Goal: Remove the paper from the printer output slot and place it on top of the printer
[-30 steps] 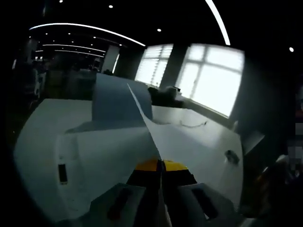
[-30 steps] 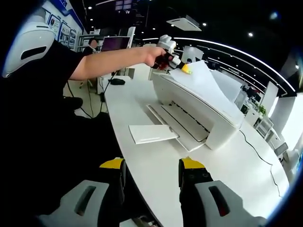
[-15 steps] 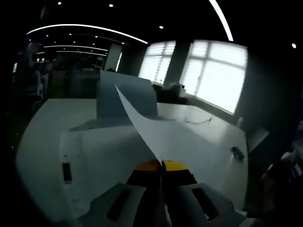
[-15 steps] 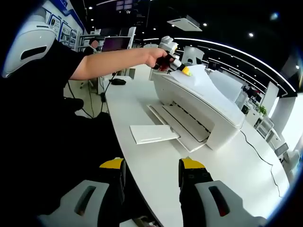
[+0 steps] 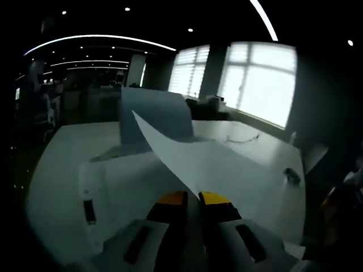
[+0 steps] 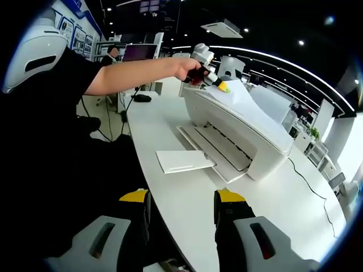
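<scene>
A white sheet of paper (image 5: 227, 164) lies low across the white printer's top (image 5: 108, 187), its near corner running in between the yellow tips of my left gripper (image 5: 194, 198), whose jaws stand slightly apart. In the right gripper view that left gripper (image 6: 220, 86) is at the printer's (image 6: 255, 150) near top edge, with the paper (image 6: 249, 105) flat on the lid. Another white sheet (image 6: 184, 160) rests at the end of the output tray (image 6: 224, 156). My right gripper (image 6: 181, 207) hangs open and empty, off the table's front edge.
The printer stands on a long white table (image 6: 272, 215). A raised rear paper support (image 5: 153, 116) stands behind the lid. A thin cable (image 6: 309, 181) trails over the table on the right. The person's bare arm (image 6: 136, 71) reaches over the table to the printer.
The paper has come down from a raised slant to lie flat on the printer's lid. My left gripper's tips, pressed together before, now show a gap. The right gripper has stayed still.
</scene>
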A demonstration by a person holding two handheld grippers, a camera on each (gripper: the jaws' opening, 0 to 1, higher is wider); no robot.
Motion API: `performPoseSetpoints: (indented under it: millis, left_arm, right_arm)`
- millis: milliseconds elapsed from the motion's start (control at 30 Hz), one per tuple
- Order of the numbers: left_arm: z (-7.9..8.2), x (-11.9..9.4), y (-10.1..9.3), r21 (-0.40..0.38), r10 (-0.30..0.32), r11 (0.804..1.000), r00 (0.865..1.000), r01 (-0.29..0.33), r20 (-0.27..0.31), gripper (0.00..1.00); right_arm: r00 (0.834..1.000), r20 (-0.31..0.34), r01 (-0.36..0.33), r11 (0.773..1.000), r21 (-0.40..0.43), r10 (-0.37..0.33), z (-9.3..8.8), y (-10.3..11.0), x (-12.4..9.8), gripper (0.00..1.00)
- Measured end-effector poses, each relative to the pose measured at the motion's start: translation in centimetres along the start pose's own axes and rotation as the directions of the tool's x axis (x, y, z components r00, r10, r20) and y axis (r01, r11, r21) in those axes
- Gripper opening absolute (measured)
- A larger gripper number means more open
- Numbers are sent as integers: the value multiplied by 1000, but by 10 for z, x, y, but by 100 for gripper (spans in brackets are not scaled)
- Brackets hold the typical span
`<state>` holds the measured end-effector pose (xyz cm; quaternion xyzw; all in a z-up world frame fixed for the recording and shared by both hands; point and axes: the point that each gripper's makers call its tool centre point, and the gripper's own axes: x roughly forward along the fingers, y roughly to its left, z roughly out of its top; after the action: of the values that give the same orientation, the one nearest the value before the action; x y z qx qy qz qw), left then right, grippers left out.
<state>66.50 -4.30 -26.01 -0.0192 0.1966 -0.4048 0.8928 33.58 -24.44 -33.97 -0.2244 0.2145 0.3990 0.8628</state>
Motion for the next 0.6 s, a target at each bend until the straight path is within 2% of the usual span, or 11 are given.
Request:
performPoseSetpoints:
  millis: [500, 600]
  left_arm:
    - [3, -4, 19, 100, 112, 989, 994, -111, -7, 39]
    - [5, -7, 27, 120, 162, 980, 987, -161, 1, 51]
  right_arm:
    - [1000, 2, -3, 1000, -7, 3, 2, 0, 0, 41]
    - [1000, 1, -2, 1000, -9, 2, 2, 0, 0, 40]
